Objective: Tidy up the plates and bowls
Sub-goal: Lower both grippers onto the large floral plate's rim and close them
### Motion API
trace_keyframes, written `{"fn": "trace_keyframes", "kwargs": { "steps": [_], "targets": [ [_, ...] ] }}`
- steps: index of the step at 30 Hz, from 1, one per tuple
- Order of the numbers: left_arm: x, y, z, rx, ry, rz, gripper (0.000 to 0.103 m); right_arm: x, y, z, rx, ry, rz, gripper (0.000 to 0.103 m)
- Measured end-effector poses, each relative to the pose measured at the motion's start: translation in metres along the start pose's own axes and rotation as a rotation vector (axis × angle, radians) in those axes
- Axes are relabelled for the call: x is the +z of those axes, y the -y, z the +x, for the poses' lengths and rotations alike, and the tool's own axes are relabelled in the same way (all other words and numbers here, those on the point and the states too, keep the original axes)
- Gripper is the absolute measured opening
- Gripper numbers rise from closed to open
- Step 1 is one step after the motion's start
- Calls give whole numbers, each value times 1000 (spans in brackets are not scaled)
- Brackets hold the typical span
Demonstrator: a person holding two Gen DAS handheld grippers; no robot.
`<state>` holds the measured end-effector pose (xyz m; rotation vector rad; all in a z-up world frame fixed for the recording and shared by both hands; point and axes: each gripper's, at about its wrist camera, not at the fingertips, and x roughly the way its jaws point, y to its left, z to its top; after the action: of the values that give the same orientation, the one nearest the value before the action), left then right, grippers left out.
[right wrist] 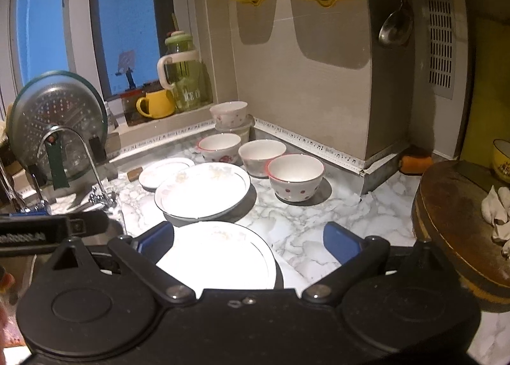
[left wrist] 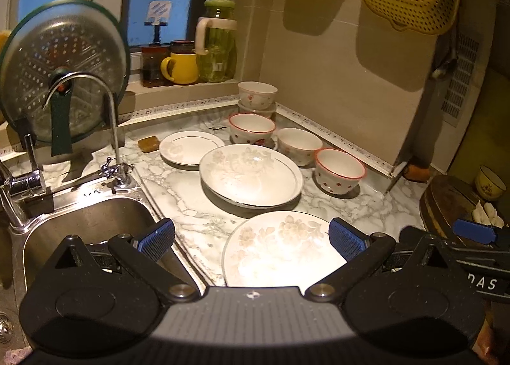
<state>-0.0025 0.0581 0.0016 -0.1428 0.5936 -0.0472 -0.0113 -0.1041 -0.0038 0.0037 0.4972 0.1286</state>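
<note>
Starting at the far left, I am looking at a stainless steel sink (left wrist: 86, 221) with a curved chrome tap (left wrist: 108, 129) and a round glass pot lid (left wrist: 63, 72) that is leaning upright behind it. My left gripper (left wrist: 251, 239) is hovering over the marble-patterned table (left wrist: 191, 202), its blue-padded fingers (left wrist: 157, 237) standing wide apart and gripping nothing. Between them the nearest white floral plate (left wrist: 280, 250) is lying flat at the table's front edge. Just behind it a larger white deep plate with a dark rim (left wrist: 251, 174) is sitting, and further back to the left a small white plate (left wrist: 191, 148) is resting beside a brown block (left wrist: 148, 144). Moving right, a red-rimmed spotted bowl (left wrist: 251, 129) is standing behind the deep plate, with a stack of two white flowered bowls (left wrist: 256, 99) in the corner behind it. A plain white bowl (left wrist: 298, 145) is sitting next, and a second red-rimmed spotted bowl (left wrist: 339, 170) is standing just to its right, apart from the plates. My right gripper (right wrist: 248, 242) is also hovering with its fingers (right wrist: 339, 245) spread wide and empty, the nearest plate showing toward its left finger. At the far right a round dark wooden chopping board (right wrist: 452, 215) is carrying pale dumplings (right wrist: 497, 205).
</note>
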Motion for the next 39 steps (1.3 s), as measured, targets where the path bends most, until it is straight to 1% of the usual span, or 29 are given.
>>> {"fn": "trace_keyframes", "kwargs": {
  "steps": [2,3,5,8,10,12,14,18,21,23,25,27,29,30,31,32,34,36,37,38,39],
  "targets": [
    [1,-9,3,3,2,1,103,-1,-1,5,1,-12,-18,99],
    [2,-13,5,12,-5,8,103,-1,-1,8,1,-23,-26,99],
    [2,-20,10,4,-20,23,103,-2,-1,15,5,-53,-40,99],
    [1,-30,21,-3,-58,18,103,-3,1,28,-10,-88,-63,97],
    [0,-34,33,1,-95,10,103,-3,4,38,-8,-123,-61,91],
    [-2,-36,45,-2,-132,8,103,-3,7,48,-1,-150,-68,87],
    [-4,-36,57,-7,-160,4,103,-3,12,62,12,-183,-75,86],
    [-10,-31,79,33,-199,14,103,-5,24,93,54,-252,-82,75],
    [-17,-26,95,40,-231,16,101,-5,34,115,96,-295,-83,74],
    [-20,-22,104,47,-263,18,93,-6,40,130,131,-324,-89,72],
    [-24,-20,114,59,-301,-7,79,-6,45,143,163,-356,-87,68],
    [-27,-20,121,51,-333,-40,75,-9,49,154,200,-396,-90,67],
    [-31,-19,125,36,-360,-64,74,-12,51,162,231,-435,-96,65],
    [-33,-18,127,30,-372,-69,67,-13,52,166,245,-452,-101,63],
    [-34,-17,129,24,-388,-72,61,-13,54,169,250,-465,-105,60],
    [-35,-16,131,20,-404,-76,59,-14,56,171,255,-479,-106,58],
    [-36,-16,135,2,-426,-75,58,-15,60,175,267,-503,-89,55],
    [-37,-15,138,-5,-441,-53,57,-16,61,176,268,-514,-85,52],
    [-37,-15,140,-11,-448,-44,50,-16,62,178,264,-516,-91,50],
    [-37,-15,141,-19,-460,-41,47,-17,63,179,256,-521,-95,48],
    [-38,-16,143,-29,-475,-45,40,-17,63,179,245,-530,-93,43]
  ]
}}
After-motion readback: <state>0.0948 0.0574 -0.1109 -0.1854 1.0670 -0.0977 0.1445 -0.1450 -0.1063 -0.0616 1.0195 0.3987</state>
